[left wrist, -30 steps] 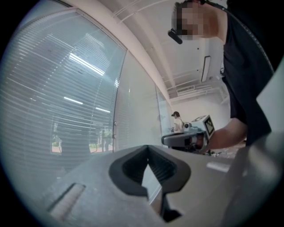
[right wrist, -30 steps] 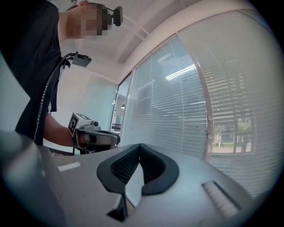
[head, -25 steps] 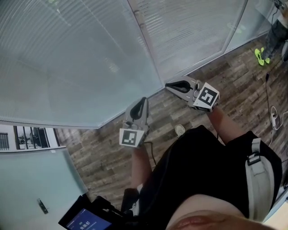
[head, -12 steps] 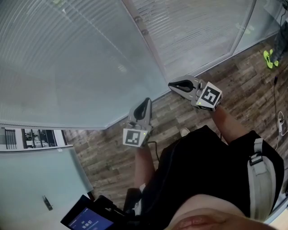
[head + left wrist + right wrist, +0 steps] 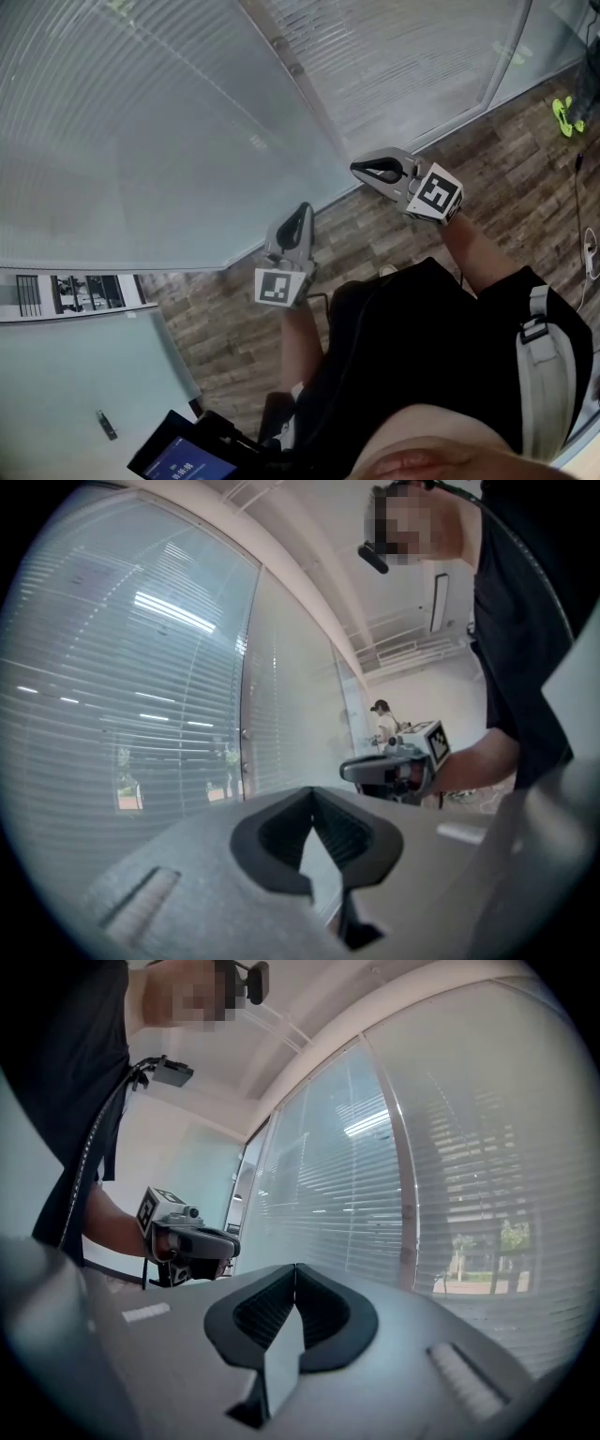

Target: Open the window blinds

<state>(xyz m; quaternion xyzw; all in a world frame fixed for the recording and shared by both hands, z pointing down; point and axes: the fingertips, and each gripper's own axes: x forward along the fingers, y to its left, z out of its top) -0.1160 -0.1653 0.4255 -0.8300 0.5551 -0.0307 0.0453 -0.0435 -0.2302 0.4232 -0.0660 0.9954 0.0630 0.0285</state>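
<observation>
Left gripper (image 5: 312, 797): the two dark ribbed pads meet at the tip, nothing between them. Right gripper (image 5: 295, 1271): the same, pads pressed together and empty. Both are held level at about waist height, noses toward the glass. I judge this a carrying or approach posture, since neither touches anything. Each body is a grey matte shell tapering to a wedge, with the marker cube at the rear by the wrist. The right one sits nearer the window than the left and points across it. The blinds (image 5: 141, 141), the task's thing, hang ahead of and above both grippers, well apart from them. They are thin horizontal pale slats, lying fairly flat, so the panes read as a ribbed, milky sheet. Through the gripper views some trees and daylight show between the slats. A slim frame post (image 5: 309, 98) divides the panes and carries small knobs (image 5: 296, 68). These may be the blind control, but I cannot tell, and I see no cord or wand. The floor (image 5: 506, 187) is dark wood-look plank. A second person (image 5: 381, 726) stands far off.
</observation>
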